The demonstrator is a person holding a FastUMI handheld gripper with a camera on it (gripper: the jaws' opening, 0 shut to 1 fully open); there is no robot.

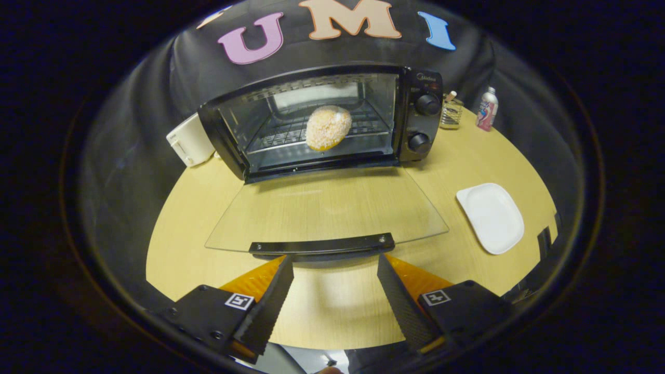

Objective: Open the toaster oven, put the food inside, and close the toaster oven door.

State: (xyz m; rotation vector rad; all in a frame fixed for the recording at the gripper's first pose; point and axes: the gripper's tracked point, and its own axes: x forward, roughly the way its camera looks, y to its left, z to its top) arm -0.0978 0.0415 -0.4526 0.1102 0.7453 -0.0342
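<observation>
A black toaster oven (415,119) stands at the back of the wooden table with its glass door (322,213) folded down flat toward me. On the wire rack inside lies a round, sugar-coated bun (327,128). The door's black handle bar (322,244) runs along its near edge, just ahead of my fingertips. My gripper (335,270) is open, its two fingers spread about as wide as the handle, with bare table between them. Nothing is held.
A white square plate (491,217) lies to the right of the open door. A white appliance (189,140) sits left of the oven. A small wire holder (451,111) and a pink-labelled bottle (487,109) stand behind the oven's right side.
</observation>
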